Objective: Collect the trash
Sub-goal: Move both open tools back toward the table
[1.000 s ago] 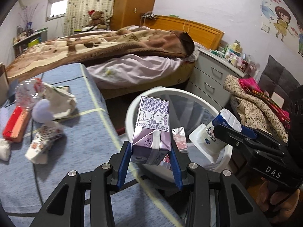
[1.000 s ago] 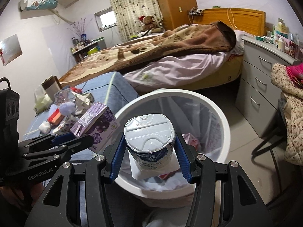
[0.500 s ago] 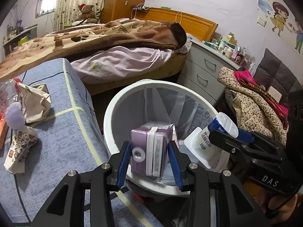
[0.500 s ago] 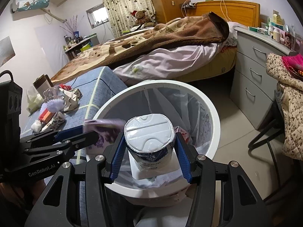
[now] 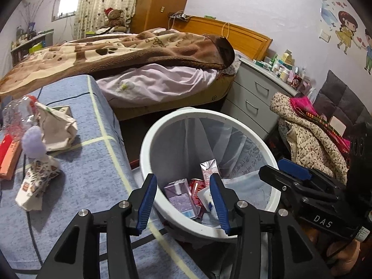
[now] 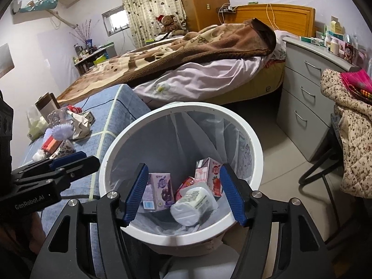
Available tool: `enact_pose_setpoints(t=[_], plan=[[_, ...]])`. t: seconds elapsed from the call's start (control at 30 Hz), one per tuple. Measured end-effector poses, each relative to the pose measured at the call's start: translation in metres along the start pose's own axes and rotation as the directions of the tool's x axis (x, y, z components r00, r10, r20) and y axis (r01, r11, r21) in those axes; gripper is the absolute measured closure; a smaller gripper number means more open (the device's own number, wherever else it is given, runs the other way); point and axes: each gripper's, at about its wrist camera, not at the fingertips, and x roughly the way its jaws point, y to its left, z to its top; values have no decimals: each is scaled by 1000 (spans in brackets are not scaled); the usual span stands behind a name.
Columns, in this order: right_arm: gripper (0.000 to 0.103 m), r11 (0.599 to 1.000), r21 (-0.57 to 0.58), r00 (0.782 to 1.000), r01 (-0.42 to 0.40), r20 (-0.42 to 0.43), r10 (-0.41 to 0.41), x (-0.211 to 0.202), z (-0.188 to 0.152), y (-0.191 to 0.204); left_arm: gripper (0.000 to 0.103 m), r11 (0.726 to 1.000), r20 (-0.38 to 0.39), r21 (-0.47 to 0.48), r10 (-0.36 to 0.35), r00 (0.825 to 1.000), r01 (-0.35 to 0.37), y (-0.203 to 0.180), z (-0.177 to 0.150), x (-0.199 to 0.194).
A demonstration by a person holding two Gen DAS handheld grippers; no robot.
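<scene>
A white bin (image 5: 267,155) (image 6: 253,139) with a clear liner stands beside the blue-covered table. Inside lie a purple drink carton (image 5: 180,195) (image 6: 160,190), a white yogurt cup (image 6: 194,201) (image 5: 207,196), a pink carton (image 6: 210,176) (image 5: 209,169) and a red can (image 5: 196,189). My left gripper (image 5: 183,203) hangs over the bin's near rim, jaws opening, nothing between them. My right gripper (image 6: 183,191) hovers above the bin, jaws opening and empty, the cup lying below them.
On the blue table (image 5: 93,174) remain crumpled paper (image 5: 58,125), a patterned wrapper (image 5: 34,186), a lilac ball (image 5: 33,141), a clear bottle (image 5: 18,114) and a red box (image 5: 7,155). A bed (image 5: 139,69), grey drawers (image 5: 255,100) and a clothes-draped chair (image 5: 311,137) surround the bin.
Both grippers opened. The purple carton dropped from the left one and the yogurt cup from the right one; both now lie in the bin.
</scene>
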Motion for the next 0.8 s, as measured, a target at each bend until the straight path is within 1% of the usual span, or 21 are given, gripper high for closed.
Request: enact_pose_setpoints(t=[0.17,0.33,0.67,0.8], plan=[[38,1000,-15,1000,-17,5,17,-5,1,6,56,999,17,-20,38,999,-37,9,-5,-14],[38,998,-38,999,-51,7,52,-9,1,17,56,996,26,-42,86,996,-85,19,-13,-27],[38,987,-87,991,-133,-5,133,-12,-4,44,56,977,54,-70,204,977,-200,44,-37,-55],[38,982,-115,988,-153,-22,151,-11,-7,56,56,972,49,-93,222,974,-217,57,-48,-66]])
